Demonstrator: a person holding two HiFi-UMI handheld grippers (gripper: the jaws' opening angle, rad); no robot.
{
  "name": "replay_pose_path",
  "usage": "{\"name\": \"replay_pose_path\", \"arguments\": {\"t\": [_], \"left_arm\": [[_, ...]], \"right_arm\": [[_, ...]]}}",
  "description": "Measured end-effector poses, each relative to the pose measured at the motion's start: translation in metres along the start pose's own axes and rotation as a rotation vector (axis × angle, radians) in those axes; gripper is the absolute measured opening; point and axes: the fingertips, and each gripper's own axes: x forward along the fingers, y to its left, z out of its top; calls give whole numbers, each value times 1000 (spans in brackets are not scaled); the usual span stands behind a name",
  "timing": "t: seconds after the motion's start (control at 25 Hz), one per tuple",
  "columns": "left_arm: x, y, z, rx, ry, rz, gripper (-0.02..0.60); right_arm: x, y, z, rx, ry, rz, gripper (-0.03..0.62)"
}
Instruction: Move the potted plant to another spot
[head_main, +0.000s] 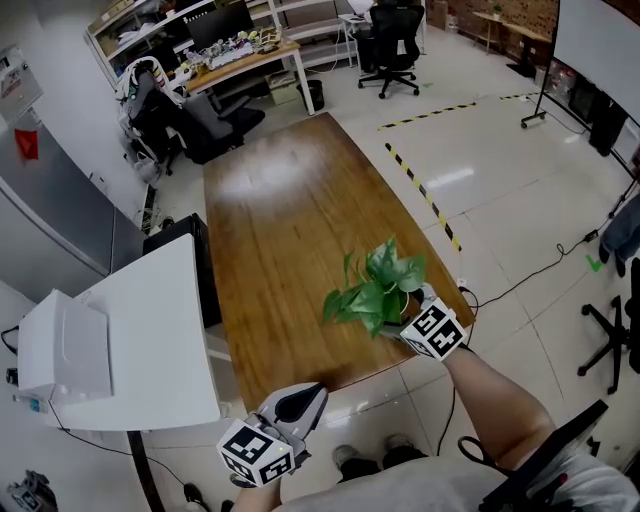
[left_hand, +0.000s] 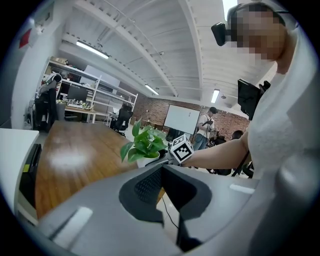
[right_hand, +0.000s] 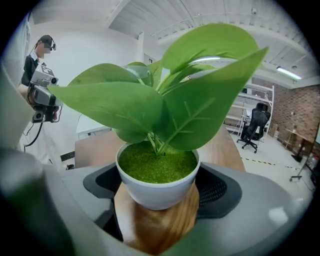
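Observation:
The potted plant (head_main: 378, 290), with broad green leaves in a small white pot (right_hand: 159, 187), is over the front right corner of the long wooden table (head_main: 290, 210). My right gripper (head_main: 403, 315) is shut on the pot, one jaw against each side of it. Whether the pot rests on the wood or hangs just above it, I cannot tell. My left gripper (head_main: 312, 395) hangs off the table's front edge, shut with nothing in it. In the left gripper view the plant (left_hand: 145, 142) and the right gripper's marker cube (left_hand: 181, 149) lie beyond the shut jaws.
A white desk (head_main: 150, 340) with a printer (head_main: 60, 345) stands to the table's left, with a black box (head_main: 185, 235) between them. Office chairs (head_main: 395, 40) and cluttered desks are at the back. Yellow-black tape (head_main: 425, 195) runs along the floor on the right. Another person (right_hand: 42, 75) stands off to the side.

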Motion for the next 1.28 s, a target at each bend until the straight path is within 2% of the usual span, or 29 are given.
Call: {"name": "replay_pose_path", "arguments": {"t": [0.4, 0.6, 0.84, 1.0, 1.28], "left_arm": [[7, 1, -10, -4, 11, 24, -17], [8, 0, -10, -10, 13, 30, -17], [10, 0, -25, 41, 75, 56, -17], [12, -4, -29, 26, 75, 48, -17], [8, -9, -31, 25, 69, 77, -16]], "right_arm": [[3, -10, -17, -16, -13, -8, 456], [0, -14, -22, 18, -37, -8, 453], [1, -15, -21, 28, -66, -18, 454], [0, -15, -22, 39, -75, -12, 456], [-8, -17, -26, 94, -87, -2, 503]]}}
